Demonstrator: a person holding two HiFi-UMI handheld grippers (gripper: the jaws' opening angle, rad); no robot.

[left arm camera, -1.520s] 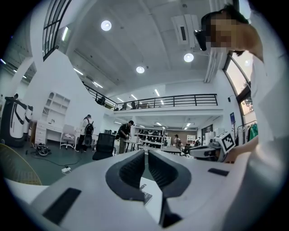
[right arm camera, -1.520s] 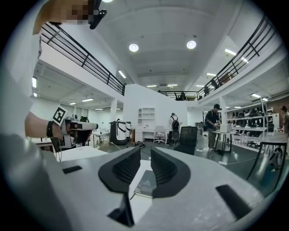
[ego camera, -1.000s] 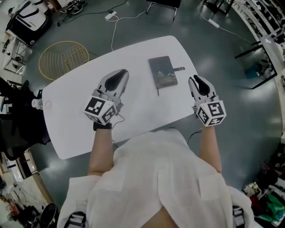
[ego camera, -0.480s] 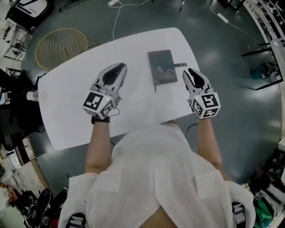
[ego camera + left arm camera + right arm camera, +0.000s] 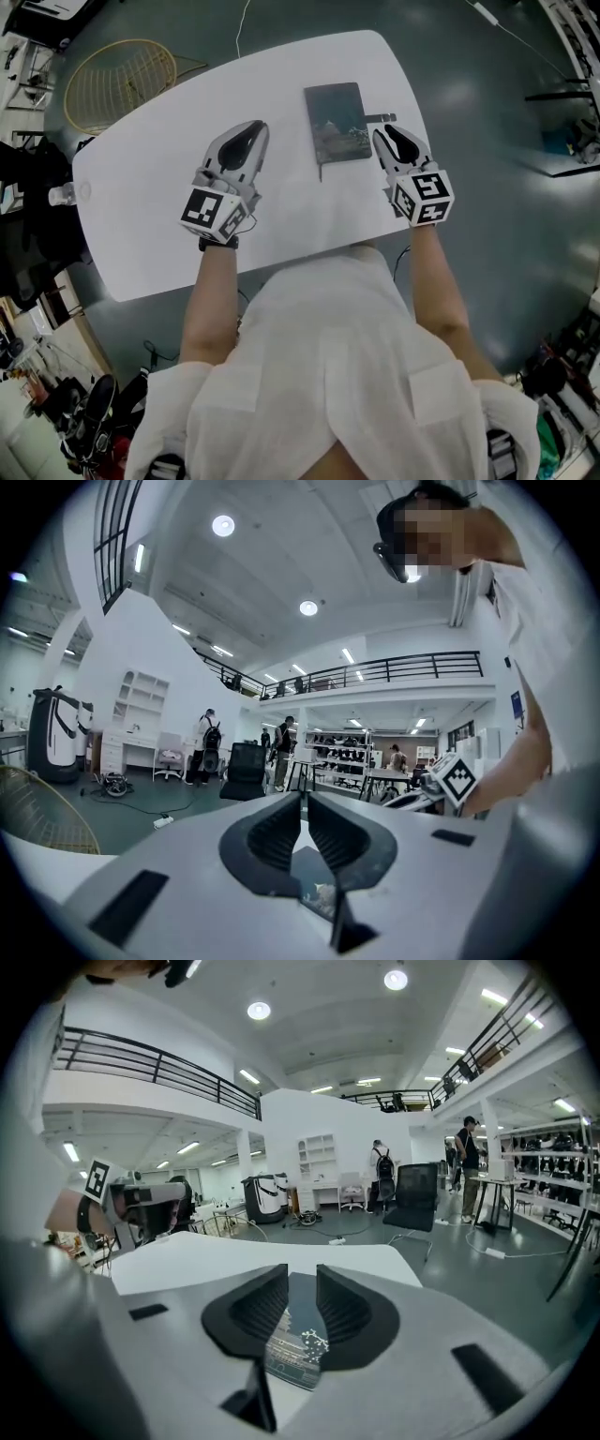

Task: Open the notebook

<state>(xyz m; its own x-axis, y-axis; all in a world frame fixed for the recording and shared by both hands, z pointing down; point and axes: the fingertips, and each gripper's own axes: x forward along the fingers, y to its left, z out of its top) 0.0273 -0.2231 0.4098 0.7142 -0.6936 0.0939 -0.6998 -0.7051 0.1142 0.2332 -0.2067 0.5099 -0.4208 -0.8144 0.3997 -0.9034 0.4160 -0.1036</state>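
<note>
The notebook [image 5: 337, 122] lies closed on the white table [image 5: 150, 187]; its cover is dark with a pale picture, and a strap tab [image 5: 379, 118] sticks out on its right. My right gripper [image 5: 383, 134] hovers at the notebook's lower right corner, its jaws open a little and nothing pinched. In the right gripper view the notebook [image 5: 298, 1349] shows beneath the right gripper [image 5: 302, 1269]. My left gripper [image 5: 248, 136] hangs left of the book, apart from it, jaws all but together and empty. In the left gripper view the notebook [image 5: 317, 883] lies beyond the left gripper [image 5: 305, 797].
A yellow wire basket [image 5: 117, 84] stands on the floor beyond the table's far left edge. A small white object [image 5: 61, 195] sits at the table's left end. A cable [image 5: 239, 28] runs across the floor. People and desks fill the hall behind.
Both grippers have come down and forward over the table. The right one has closed in on the notebook's right side; the left one has edged nearer its left side.
</note>
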